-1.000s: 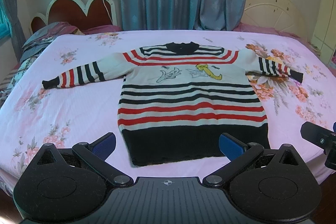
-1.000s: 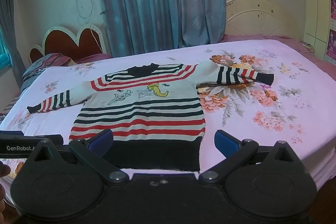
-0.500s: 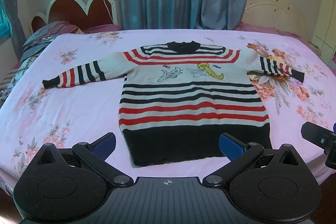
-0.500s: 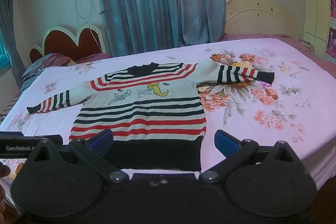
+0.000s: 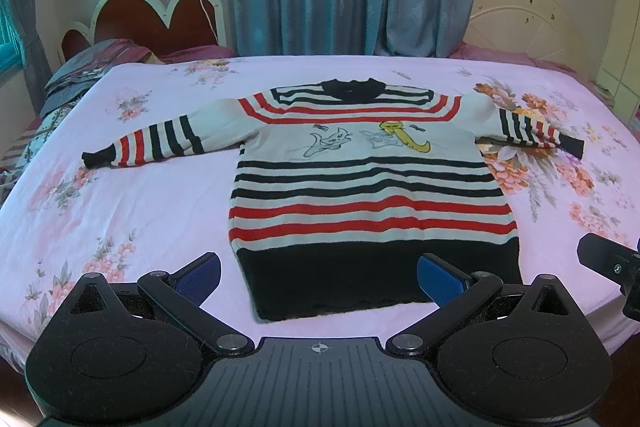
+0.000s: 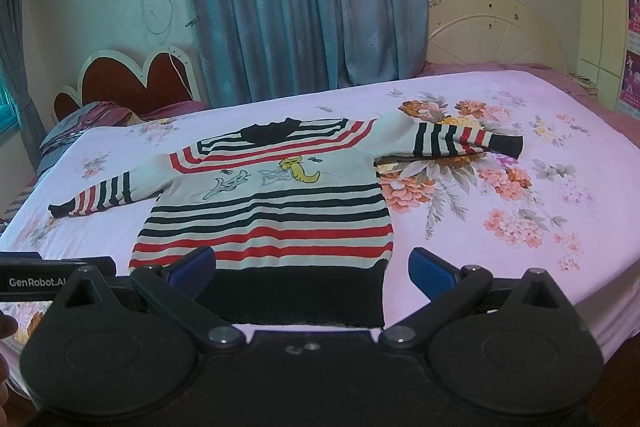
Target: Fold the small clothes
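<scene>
Left wrist view: the left gripper (image 5: 319, 277) hangs at the near edge of the bed (image 5: 120, 203) with its two blue-padded fingers (image 5: 199, 275) spread wide and holding nothing; the sweater (image 5: 372, 187) lies flat just ahead of them, its black hem sitting in the gap between the two fingertips and not touching either. In the right wrist view the right gripper (image 6: 312, 273) is likewise spread and empty, the same hem filling the gap between its fingers, with the sweater's right edge just inside the right-hand finger. No fold has been made yet, so the step in hand looks like the reach for a first grasp. To do it well, each gripper should probably travel outward and forward to its own sleeve, pinch the knit near the cuff or shoulder with a shallow bite that takes the sweater only and not the sheet beneath, then lay the sleeve across the chest without dragging the body askew. Count: one sweater, two sleeves spread to either side, two cartoon figures on the chest, two grippers, two headboards behind the bed, one pile of bedding (image 5: 80, 67) far beyond the left finger.
</scene>
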{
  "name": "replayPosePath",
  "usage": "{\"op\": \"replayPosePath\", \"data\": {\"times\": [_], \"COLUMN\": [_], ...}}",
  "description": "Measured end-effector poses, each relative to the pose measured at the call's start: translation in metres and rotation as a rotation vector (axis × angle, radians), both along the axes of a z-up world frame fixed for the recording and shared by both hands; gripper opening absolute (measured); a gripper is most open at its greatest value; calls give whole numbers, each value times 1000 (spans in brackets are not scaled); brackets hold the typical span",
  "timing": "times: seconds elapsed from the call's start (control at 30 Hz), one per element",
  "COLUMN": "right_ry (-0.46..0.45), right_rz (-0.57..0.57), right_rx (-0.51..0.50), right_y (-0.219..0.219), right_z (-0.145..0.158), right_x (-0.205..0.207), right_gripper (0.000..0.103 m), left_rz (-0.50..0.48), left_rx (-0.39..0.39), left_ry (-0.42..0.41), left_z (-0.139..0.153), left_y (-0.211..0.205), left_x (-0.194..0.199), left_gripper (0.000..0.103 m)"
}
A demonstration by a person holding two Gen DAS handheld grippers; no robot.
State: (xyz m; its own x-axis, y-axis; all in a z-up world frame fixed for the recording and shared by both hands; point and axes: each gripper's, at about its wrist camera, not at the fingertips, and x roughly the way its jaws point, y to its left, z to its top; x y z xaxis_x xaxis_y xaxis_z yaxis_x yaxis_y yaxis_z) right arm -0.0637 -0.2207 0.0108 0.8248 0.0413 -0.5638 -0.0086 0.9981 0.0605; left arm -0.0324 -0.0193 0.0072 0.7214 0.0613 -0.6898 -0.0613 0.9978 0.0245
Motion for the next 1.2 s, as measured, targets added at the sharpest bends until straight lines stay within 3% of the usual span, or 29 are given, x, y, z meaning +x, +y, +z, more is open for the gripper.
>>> {"op": "replayPosePath", "data": {"times": [0.73, 1.2], "right_ry": [9, 5], "right_rz": [-21, -59], "right_rx": [-4, -17], "right_y": [-11, -33], "right_z": [-4, -8], "right_x": [29, 78], "right_gripper": [102, 102], "left_rz": [5, 26], "left_rx": [10, 19], "left_ry": [15, 20], "left_z": [-3, -11], "left_y": [-2, -13], "left_x": [36, 96], "left_gripper": [103, 103]}}
